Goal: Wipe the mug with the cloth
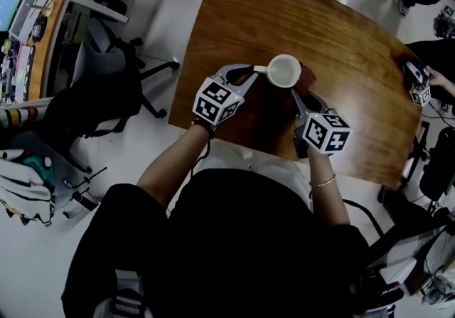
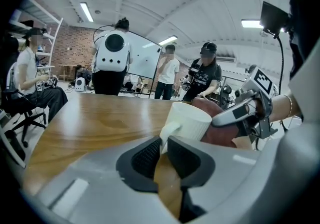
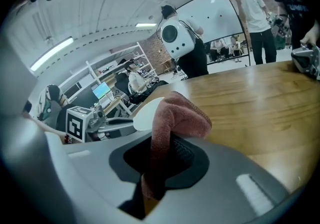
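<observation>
White mug (image 1: 284, 71) is upright, open end up, over the near half of the wooden surface (image 1: 320, 18), right in front of the person. Honestly can't tell from the head view whether its base is sitting on the wood or just off it.

The left claw (image 1: 252, 71) is clenched on the mug's handle (image 2: 169, 130). In the left gripper view the handle runs straight down between the two dark pads (image 2: 187, 155).

The right claw (image 1: 298, 99) is clamped on a reddish-brown cloth (image 3: 175, 113), with a bunched fold sticking up out of the jaws and a tail hanging below. That bunch is up against the side of the mug opposite the handle.

Further out: a dark office chair (image 1: 106, 67) sits on the floor off the surface's left edge, and a few people (image 2: 169, 80) stand by a whiteboard (image 2: 145, 62) beyond the far end.
</observation>
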Motion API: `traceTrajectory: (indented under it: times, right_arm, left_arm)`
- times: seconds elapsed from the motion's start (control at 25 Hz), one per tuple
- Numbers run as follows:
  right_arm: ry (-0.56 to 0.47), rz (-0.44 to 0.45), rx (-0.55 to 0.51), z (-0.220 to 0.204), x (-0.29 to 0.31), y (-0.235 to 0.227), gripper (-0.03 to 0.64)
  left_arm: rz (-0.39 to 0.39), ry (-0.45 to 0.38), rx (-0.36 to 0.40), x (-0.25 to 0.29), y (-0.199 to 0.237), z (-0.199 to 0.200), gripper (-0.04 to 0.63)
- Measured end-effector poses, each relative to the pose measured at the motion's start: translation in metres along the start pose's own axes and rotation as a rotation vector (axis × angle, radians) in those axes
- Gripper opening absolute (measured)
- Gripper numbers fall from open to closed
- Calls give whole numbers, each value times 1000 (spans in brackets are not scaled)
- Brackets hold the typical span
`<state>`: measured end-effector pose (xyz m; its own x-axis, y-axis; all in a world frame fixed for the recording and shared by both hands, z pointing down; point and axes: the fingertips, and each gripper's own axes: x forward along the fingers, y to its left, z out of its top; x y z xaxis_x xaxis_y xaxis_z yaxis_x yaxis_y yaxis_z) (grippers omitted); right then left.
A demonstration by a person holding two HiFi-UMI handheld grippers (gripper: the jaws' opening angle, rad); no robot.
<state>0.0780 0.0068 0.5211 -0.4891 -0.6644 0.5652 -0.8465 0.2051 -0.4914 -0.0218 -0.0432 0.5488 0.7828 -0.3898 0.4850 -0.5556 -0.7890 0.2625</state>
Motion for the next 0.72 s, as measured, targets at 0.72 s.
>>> traceTrajectory:
  times: [0.72]
  right_arm:
    - [46, -166, -9, -11, 24, -53, 58]
  left_arm:
    - [-49, 5, -21, 18, -19, 5, 49]
